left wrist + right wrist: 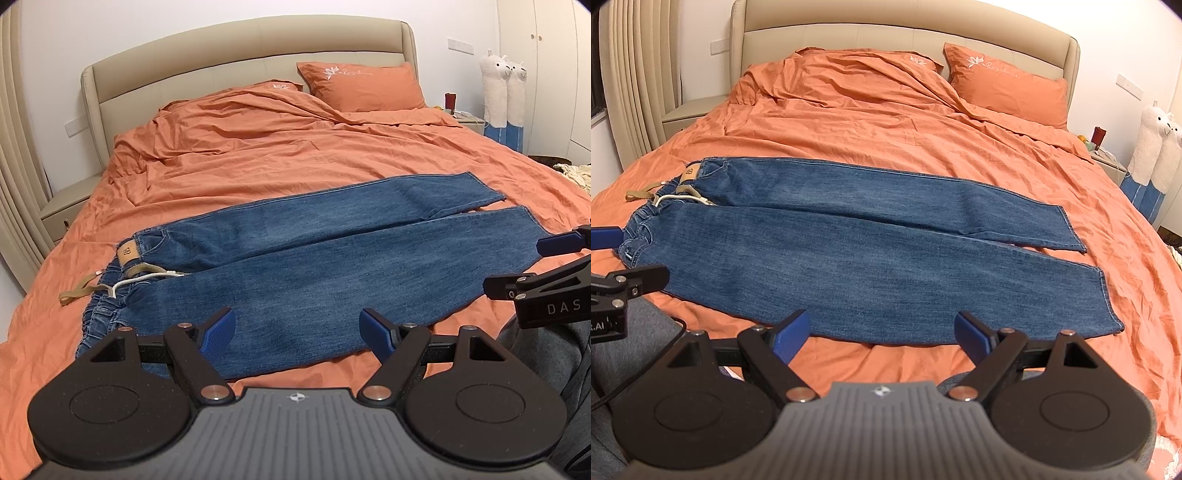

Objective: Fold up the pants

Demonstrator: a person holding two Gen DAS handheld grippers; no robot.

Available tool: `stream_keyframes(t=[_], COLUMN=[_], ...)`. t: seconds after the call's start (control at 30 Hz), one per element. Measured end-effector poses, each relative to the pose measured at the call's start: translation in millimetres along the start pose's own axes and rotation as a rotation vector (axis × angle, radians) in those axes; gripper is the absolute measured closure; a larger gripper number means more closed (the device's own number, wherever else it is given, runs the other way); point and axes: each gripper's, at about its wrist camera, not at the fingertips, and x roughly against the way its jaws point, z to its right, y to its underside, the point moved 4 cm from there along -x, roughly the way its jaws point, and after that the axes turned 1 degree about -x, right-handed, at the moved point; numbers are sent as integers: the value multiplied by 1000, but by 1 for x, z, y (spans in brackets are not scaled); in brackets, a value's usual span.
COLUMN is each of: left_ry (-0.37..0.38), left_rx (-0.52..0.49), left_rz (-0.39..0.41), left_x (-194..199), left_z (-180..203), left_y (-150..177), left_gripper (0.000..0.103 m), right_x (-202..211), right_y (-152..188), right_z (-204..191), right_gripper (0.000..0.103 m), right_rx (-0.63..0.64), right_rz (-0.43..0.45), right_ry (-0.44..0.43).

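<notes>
Blue jeans [314, 266] lie flat across the orange bed, waistband with a tan belt and white drawstring [125, 280] at the left, both leg hems at the right. In the right wrist view the same jeans [871, 258] spread sideways, hems [1108, 295] to the right. My left gripper [297, 332] hovers open above the near leg's edge, holding nothing. My right gripper [881, 336] is open above the near edge of the bed, just short of the near leg. Each gripper shows at the side of the other's view.
Orange duvet [277, 147] covers the bed, with two orange pillows [362, 86] at the beige headboard. A nightstand [70, 206] stands at the left, another with small items [1104, 151] and alpaca plush toys [1156, 147] at the right. Grey clothing of a person [546, 354] is close by.
</notes>
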Motion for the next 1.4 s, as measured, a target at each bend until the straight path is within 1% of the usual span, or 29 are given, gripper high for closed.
stream_keyframes(t=[0.77, 1.0, 1.07, 1.1, 1.17, 1.23, 1.3, 1.33, 1.4], left_ry=[-5, -5, -3, -2, -6, -19, 8, 23, 33], left_rx=[5, -6, -13, -16, -21, -32, -46, -52, -71], left_rz=[-5, 0, 1, 0, 0, 7, 13, 13, -12], left_x=[2, 2, 2, 2, 0, -2, -6, -9, -19], left_z=[-4, -6, -15, -20, -37, -59, -78, -88, -110], left_y=[1, 2, 3, 2, -1, -5, -7, -7, -5], left_gripper=[13, 13, 14, 16, 18, 20, 24, 24, 25], right_x=[-3, -3, -4, -5, -9, -13, -21, -26, -35], right_y=[4, 5, 4, 3, 0, -2, -4, -5, -6], right_z=[-3, -6, -3, 0, 10, 24, 41, 49, 65], right_gripper=[21, 21, 21, 21, 21, 21, 21, 21, 21], right_rx=[-6, -2, 3, 3, 3, 14, 36, 44, 55], right_rz=[-3, 9, 23, 30, 47, 88, 121, 133, 142], right_ry=[-5, -18, -35, -42, -56, -69, -49, -29, -1])
